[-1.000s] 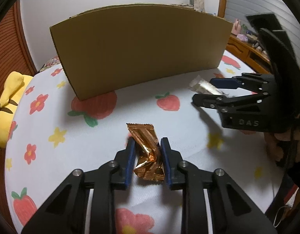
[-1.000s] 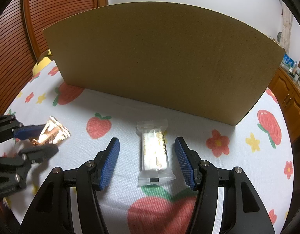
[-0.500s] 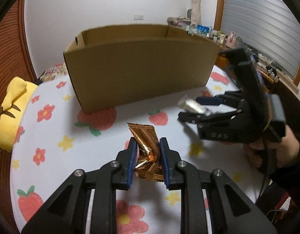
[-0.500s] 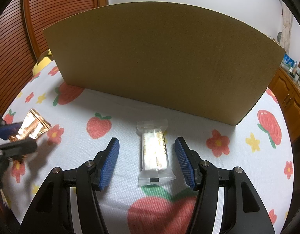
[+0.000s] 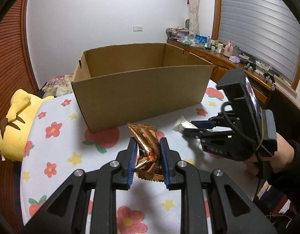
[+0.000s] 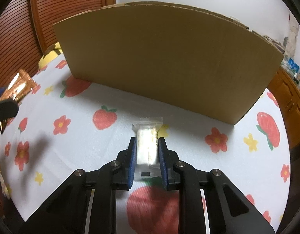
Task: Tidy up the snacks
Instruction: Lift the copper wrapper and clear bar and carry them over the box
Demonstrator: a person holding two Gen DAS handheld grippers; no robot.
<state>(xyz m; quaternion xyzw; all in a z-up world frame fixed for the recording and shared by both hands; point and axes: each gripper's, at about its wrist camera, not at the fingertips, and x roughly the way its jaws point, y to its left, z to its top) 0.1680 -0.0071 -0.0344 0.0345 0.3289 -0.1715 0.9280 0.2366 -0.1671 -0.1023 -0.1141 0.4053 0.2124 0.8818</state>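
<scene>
My left gripper (image 5: 147,146) is shut on a crumpled copper foil snack packet (image 5: 147,152) and holds it above the cloth, in front of an open cardboard box (image 5: 142,89). My right gripper (image 6: 146,142) is shut on a clear-wrapped white snack bar (image 6: 147,146) just above the cloth, in front of the box's side wall (image 6: 165,58). In the left wrist view the right gripper (image 5: 191,126) shows at the right with the bar's end (image 5: 182,124) between its fingers. The foil packet also shows at the left edge of the right wrist view (image 6: 17,87).
A white cloth with strawberries and flowers (image 5: 58,146) covers the table. A yellow plush toy (image 5: 15,120) lies at the left edge. A wooden counter with bottles and clutter (image 5: 228,52) runs under the window at the right. A brown slatted door (image 6: 58,9) stands behind the box.
My left gripper rose with the foil packet, so the box's inside now shows. My right gripper closed on the white snack bar.
</scene>
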